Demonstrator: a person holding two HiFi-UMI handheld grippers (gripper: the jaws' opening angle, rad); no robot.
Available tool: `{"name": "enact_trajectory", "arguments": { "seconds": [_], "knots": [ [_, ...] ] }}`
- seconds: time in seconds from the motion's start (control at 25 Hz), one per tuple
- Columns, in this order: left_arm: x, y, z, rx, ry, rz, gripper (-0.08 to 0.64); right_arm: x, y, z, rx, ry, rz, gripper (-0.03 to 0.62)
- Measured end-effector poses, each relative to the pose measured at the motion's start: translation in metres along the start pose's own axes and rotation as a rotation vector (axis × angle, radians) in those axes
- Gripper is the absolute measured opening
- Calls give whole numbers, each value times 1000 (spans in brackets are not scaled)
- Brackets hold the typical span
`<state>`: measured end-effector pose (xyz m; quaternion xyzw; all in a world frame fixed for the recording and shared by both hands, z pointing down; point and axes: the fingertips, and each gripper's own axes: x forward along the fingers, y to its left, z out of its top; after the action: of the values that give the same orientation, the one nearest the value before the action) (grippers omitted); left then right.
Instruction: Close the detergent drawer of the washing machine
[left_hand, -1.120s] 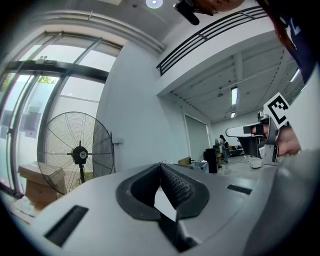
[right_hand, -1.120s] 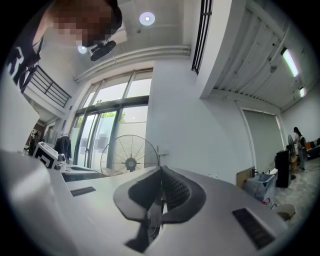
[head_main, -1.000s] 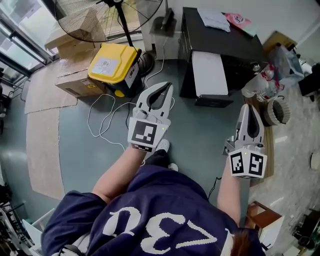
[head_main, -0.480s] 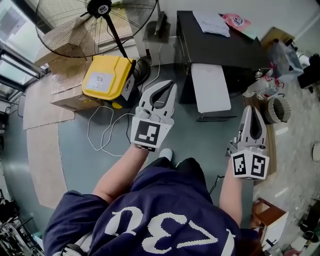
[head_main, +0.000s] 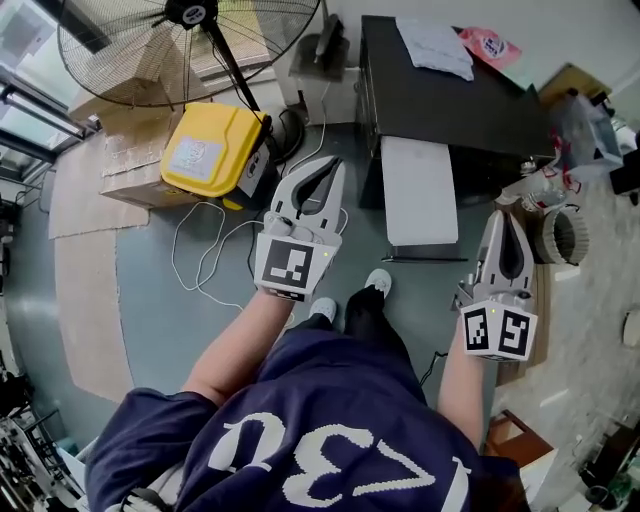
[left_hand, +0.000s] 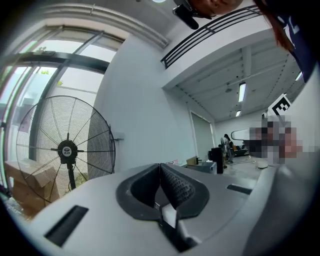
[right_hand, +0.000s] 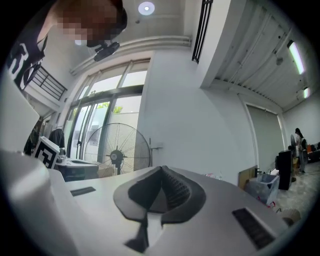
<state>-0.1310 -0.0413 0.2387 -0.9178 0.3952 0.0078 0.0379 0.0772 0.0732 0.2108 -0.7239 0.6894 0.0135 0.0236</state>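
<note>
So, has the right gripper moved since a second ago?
Yes. The right gripper has gone forward: its tip was just short of the white panel's near edge and is now alongside the panel.

Seen from the head view, the person (head_main: 330, 420) is standing at six o'clock. The left gripper (head_main: 337, 162) is pointing toward twelve, and the right gripper (head_main: 499, 214) is lying well apart at its three o'clock. A fan (head_main: 190, 40) is standing at eleven o'clock. Nearer than the fan, a lidded case (head_main: 212, 148) is resting against a cardboard box (head_main: 125, 165) at its nine o'clock. A cable (head_main: 200, 262) is trailing over the floor (head_main: 150, 300) at the left gripper's eight o'clock. A cabinet (head_main: 450, 100) is standing at one o'clock with papers (head_main: 435, 45) lying on it, and a flat-topped unit (head_main: 418, 190) is sitting against its near side, between the grippers.
</note>
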Motion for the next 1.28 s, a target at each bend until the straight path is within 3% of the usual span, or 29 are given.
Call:
{"name": "enact_trajectory", "arguments": {
  "seconds": [0.32,0.64,0.88,1.08,1.28],
  "knots": [
    [76,-24,-4,26,-22,85,20,68,-84,-12,19,8,101,15],
    [110,-38,-15,11,-7,136,20,107,-116,-28,54,32,183,15],
    [123,-42,-25,7,-16,132,20,120,-115,-48,60,63,212,15],
    [121,-44,-49,-28,30,105,20,117,-109,-75,43,134,226,15],
    [112,-53,-84,-69,80,32,21,101,-103,-128,34,265,328,17]
  ]
}}
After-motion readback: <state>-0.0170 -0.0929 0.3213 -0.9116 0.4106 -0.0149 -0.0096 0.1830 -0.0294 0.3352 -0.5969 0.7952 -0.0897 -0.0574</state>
